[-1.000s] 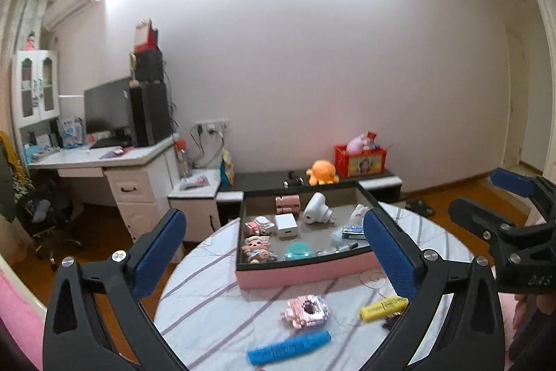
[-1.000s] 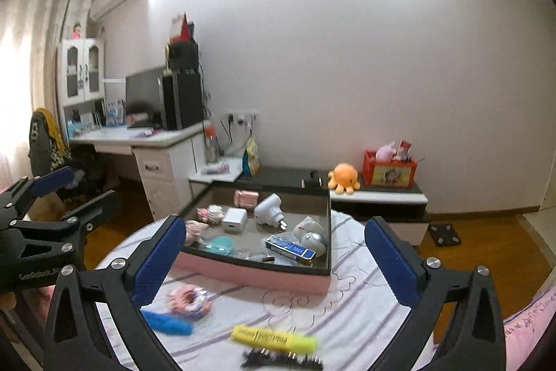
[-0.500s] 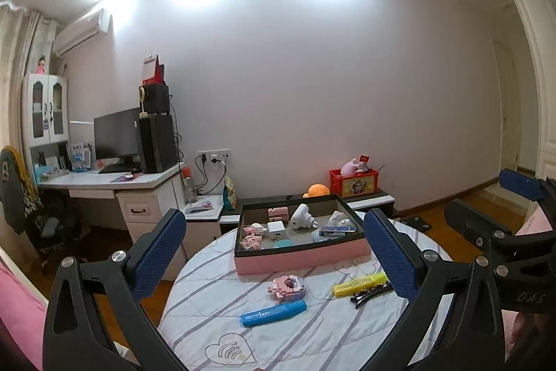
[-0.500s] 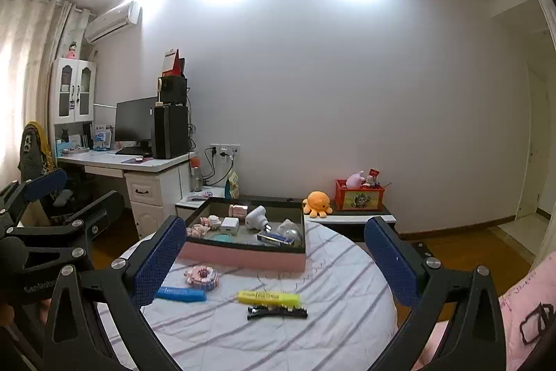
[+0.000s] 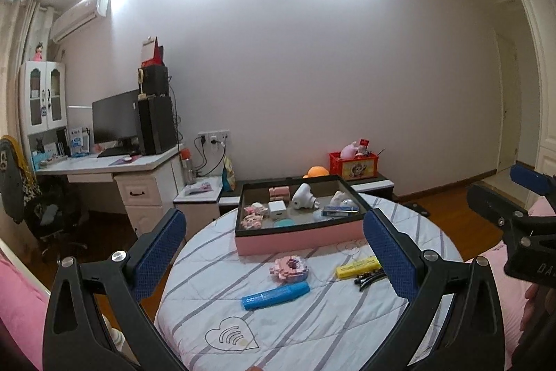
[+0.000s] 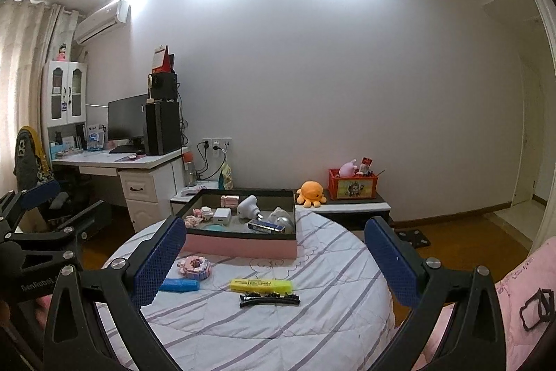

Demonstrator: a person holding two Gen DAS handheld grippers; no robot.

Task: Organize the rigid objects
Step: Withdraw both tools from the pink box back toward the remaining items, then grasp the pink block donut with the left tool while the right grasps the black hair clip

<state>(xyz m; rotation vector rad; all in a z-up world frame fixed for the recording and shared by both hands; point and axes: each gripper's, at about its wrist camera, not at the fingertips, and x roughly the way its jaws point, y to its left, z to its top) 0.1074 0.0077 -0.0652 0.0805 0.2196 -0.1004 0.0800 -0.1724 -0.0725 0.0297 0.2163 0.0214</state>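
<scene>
A pink tray (image 5: 299,240) (image 6: 239,247) with a dark inside stands at the far side of a round striped table (image 5: 312,319) (image 6: 278,319) and holds several small items. On the cloth in front of it lie a pink block toy (image 5: 291,267) (image 6: 194,266), a blue marker (image 5: 275,293) (image 6: 180,284), a yellow highlighter (image 5: 358,266) (image 6: 261,284) and a black hair clip (image 5: 369,277) (image 6: 269,298). My left gripper (image 5: 274,252) is open and empty, held back above the near table edge. My right gripper (image 6: 274,252) is open and empty too, also held back.
A white desk (image 5: 114,166) with a monitor and a dark chair (image 5: 31,197) stand at the left. A low cabinet (image 6: 347,206) behind the table carries an orange plush (image 6: 312,193) and a red box (image 6: 352,185). Pink bedding (image 6: 521,294) lies at the right.
Both grippers have pulled back and up from the table, so the tray and loose items look smaller and farther. Both stay open. Nothing on the table has moved.
</scene>
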